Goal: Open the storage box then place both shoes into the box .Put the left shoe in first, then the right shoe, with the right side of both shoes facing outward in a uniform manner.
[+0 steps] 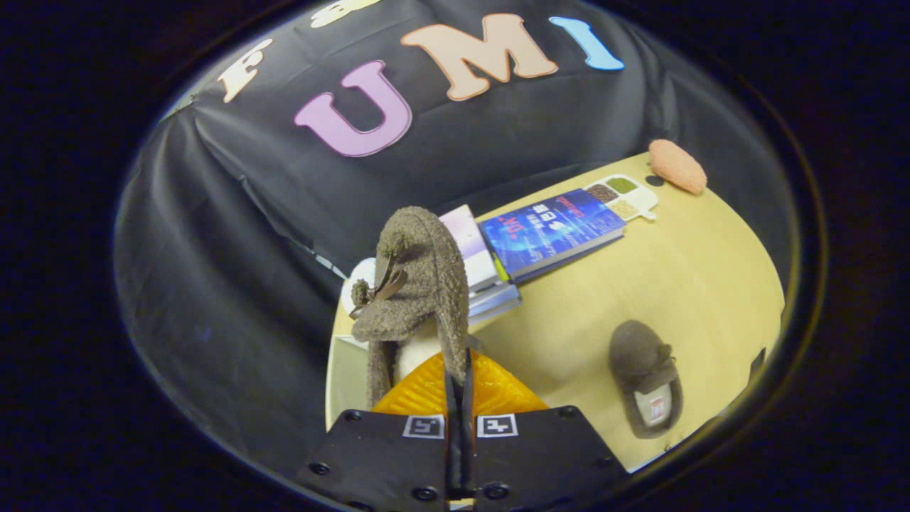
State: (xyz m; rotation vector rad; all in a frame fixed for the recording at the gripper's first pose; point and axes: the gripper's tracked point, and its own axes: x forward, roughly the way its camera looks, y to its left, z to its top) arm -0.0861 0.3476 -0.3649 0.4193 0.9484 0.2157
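Note:
A fuzzy grey-brown shoe (416,284) with a small bow hangs toe-up just ahead of my fingers, lifted above the table. My gripper (458,377) is shut on the rim of its opening, fingers pressed together on the fabric. Its pale lining shows below the toe. The second matching shoe (645,377) lies flat on the wooden table (682,284) off to the right of my fingers, opening toward me. A pale box edge (346,370) shows beside and below the held shoe, mostly hidden.
Beyond the held shoe lie a blue book (551,231) and a stack of books (483,274). Farther back sit a white divided dish (624,195) with grains and an orange sponge-like pad (677,166). The table's edge runs close on the right.

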